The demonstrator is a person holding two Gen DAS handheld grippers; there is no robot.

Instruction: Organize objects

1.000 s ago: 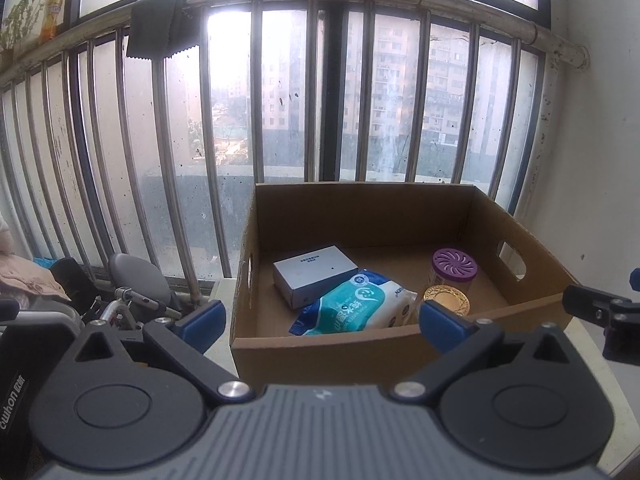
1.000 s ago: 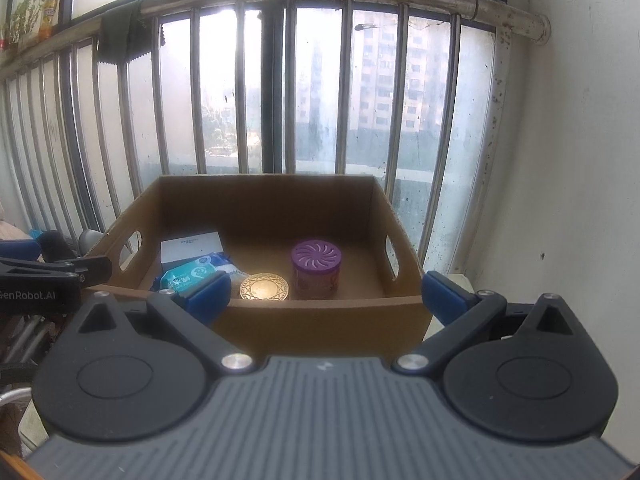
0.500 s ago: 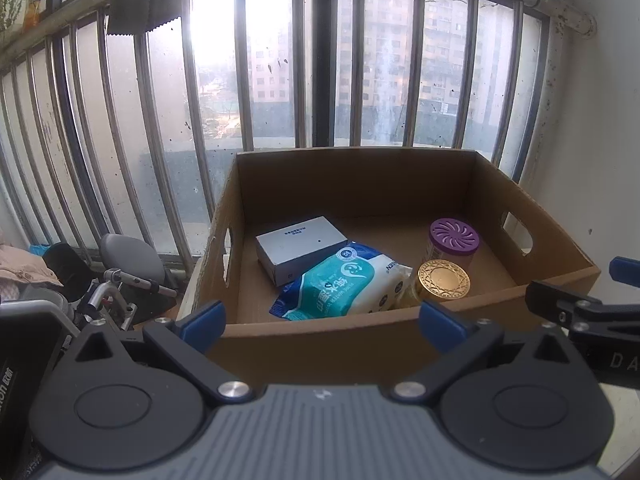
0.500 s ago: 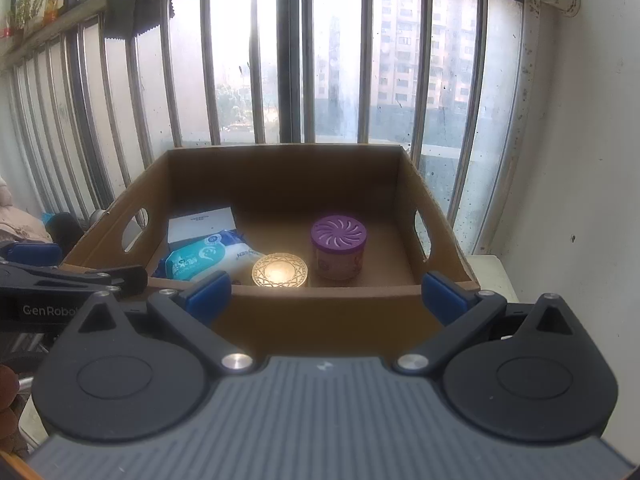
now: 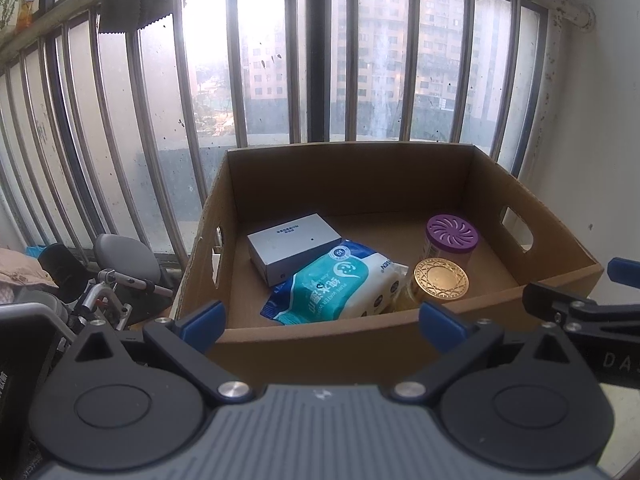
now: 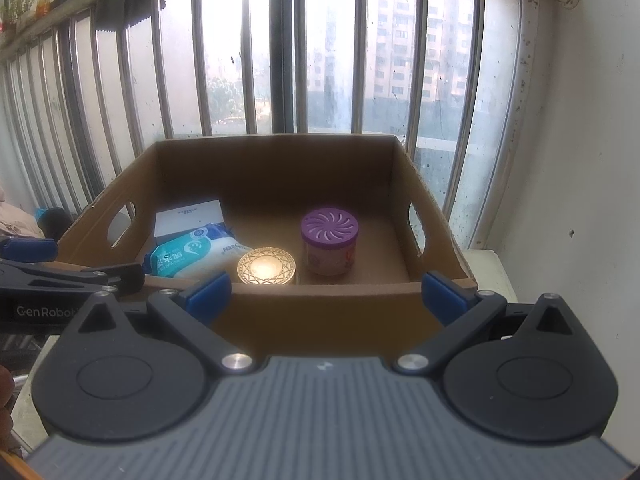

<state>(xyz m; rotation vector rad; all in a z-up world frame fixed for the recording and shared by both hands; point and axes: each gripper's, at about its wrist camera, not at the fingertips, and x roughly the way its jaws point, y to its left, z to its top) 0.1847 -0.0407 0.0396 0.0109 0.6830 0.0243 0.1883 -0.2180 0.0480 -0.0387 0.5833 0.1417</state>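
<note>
An open cardboard box [image 5: 360, 344] [image 6: 320, 316] stands before a barred window. Inside lie a grey-white flat box [image 5: 292, 246] [image 6: 188, 218], a teal pack of wet wipes [image 5: 340, 288] [image 6: 192, 254], a jar with a gold lid [image 5: 440, 280] [image 6: 266, 266] and a purple-lidded air freshener [image 5: 452, 236] [image 6: 330, 240]. My left gripper [image 5: 320, 320] is open, empty, just short of the box's near wall. My right gripper [image 6: 324, 292] is open and empty too, at the same wall farther right. Each gripper shows at the edge of the other's view.
Metal window bars [image 5: 304, 52] stand close behind the box. A white wall [image 6: 580, 160] closes the right side. To the left are a grey padded seat [image 5: 124, 256] and metal frame parts [image 5: 116, 288]. The box rests on a white surface [image 6: 488, 268].
Both views have risen and tilted down, so more of the box's inside shows. The grippers stay open and the objects in the box have not moved.
</note>
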